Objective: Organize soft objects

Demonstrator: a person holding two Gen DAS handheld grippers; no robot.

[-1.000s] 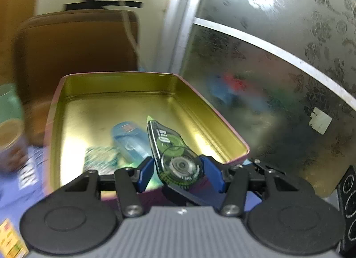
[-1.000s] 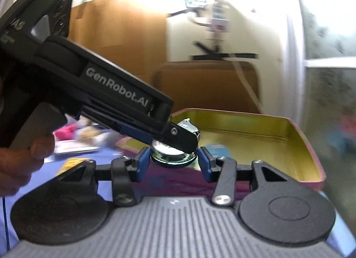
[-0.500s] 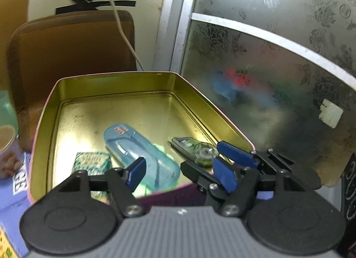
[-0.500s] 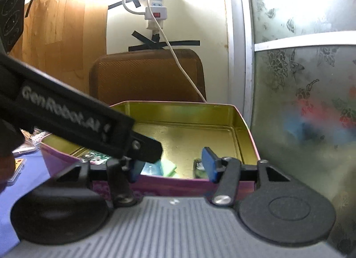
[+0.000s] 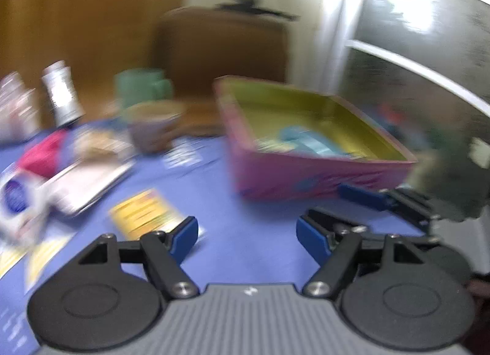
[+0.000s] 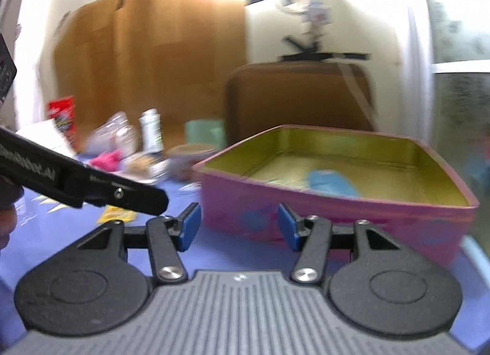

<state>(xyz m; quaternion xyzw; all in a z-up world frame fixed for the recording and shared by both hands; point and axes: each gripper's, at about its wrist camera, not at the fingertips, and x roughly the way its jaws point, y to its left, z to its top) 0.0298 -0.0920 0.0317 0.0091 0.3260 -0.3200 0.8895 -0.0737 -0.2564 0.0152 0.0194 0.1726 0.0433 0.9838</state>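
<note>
My left gripper [image 5: 246,229] hovers over the blue cloth in front of the pink tin [image 5: 306,177], its jaws opening with nothing between them. The tin's gold inside holds a light blue case [image 5: 309,140]; the green tape dispenser is hidden by the wall. My right gripper [image 6: 239,226] is open and empty, close to the tin's near wall [image 6: 337,214]. One black finger [image 6: 92,186] of the left gripper crosses the right wrist view at the left. A pink soft thing [image 5: 43,153] lies far left among clutter. The left wrist view is blurred.
On the blue cloth lie a yellow card [image 5: 144,212], papers, a white bottle [image 5: 61,95], a green mug [image 5: 142,85] and a cup [image 5: 150,128]. A red box [image 6: 62,113] stands at the back left. A brown chair back and a frosted glass panel lie behind the tin.
The left gripper let the green tape dispenser go into the tin, opened, then pulled back and swung left. The right gripper also drew back from the tin.
</note>
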